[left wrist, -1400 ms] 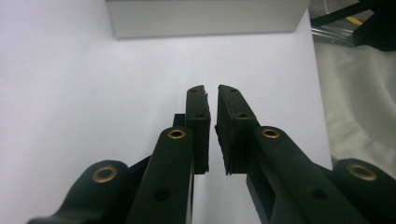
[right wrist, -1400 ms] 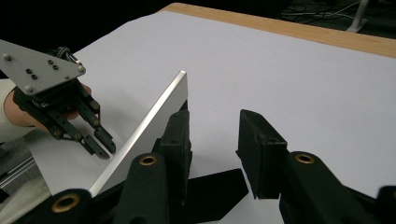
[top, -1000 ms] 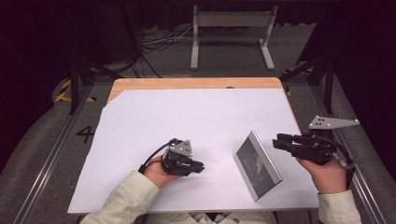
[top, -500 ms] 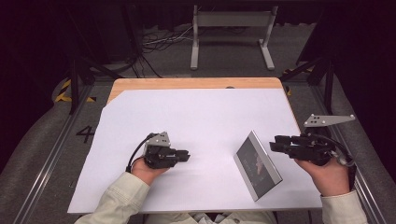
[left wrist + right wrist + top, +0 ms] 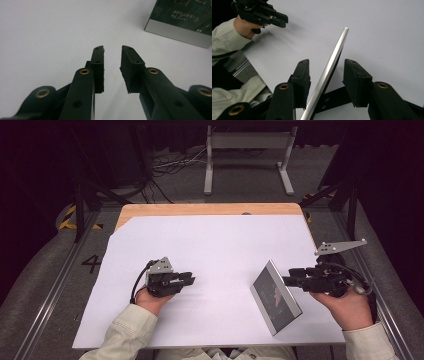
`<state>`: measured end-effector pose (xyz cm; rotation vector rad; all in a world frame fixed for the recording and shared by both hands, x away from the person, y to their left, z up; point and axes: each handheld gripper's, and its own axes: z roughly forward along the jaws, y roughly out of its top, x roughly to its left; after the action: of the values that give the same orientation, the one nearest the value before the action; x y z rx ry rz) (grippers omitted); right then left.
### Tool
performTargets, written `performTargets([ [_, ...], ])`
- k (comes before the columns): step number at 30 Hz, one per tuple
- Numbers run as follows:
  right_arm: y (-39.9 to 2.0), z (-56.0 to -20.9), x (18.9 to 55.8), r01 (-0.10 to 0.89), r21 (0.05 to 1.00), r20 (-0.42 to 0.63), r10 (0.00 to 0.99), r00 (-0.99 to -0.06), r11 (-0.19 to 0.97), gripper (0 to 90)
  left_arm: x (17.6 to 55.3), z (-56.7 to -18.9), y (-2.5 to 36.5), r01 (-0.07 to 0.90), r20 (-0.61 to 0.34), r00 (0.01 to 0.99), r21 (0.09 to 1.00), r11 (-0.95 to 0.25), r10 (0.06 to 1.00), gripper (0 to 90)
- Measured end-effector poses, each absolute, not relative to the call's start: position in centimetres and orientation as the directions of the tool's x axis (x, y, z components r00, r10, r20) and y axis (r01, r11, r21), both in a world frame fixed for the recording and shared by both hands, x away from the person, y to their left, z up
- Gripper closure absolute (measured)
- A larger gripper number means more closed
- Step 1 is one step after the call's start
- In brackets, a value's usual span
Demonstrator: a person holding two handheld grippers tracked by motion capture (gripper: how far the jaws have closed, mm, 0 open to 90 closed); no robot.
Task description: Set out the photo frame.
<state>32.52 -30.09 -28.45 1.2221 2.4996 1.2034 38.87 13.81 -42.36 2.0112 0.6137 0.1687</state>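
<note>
Jaws: right gripper (image 5: 325, 77) just opening, straddling case (image 5: 276, 296) edge, seemingly unclamped; left gripper (image 5: 112, 68) opening, empty, near table's (image 5: 215, 245) front edge.

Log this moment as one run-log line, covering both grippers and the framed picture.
left gripper: open, empty, jaws just opening | right gripper: jaws just opening, astride frame edge, pads clear | framed picture: propped tilted on white table
</note>
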Motion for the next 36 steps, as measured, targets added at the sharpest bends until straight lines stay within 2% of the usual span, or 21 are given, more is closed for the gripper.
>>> performTargets([
  [7, -29.2, -28.5, 32.5, 0.62, 0.677, 0.218, 0.696, -0.684, 0.398, 55.4, 39.0, -42.5, 14.0, 0.33, -0.099, 0.858, 0.858, -0.394, 0.504, 71.5],
  [36, -27.4, -30.9, 33.4, 0.667, 0.556, 0.206, 0.696, -0.688, 0.495, 50.7, 38.9, -42.5, 13.9, 0.319, -0.084, 0.858, 0.859, -0.4, 0.506, 70.6],
])
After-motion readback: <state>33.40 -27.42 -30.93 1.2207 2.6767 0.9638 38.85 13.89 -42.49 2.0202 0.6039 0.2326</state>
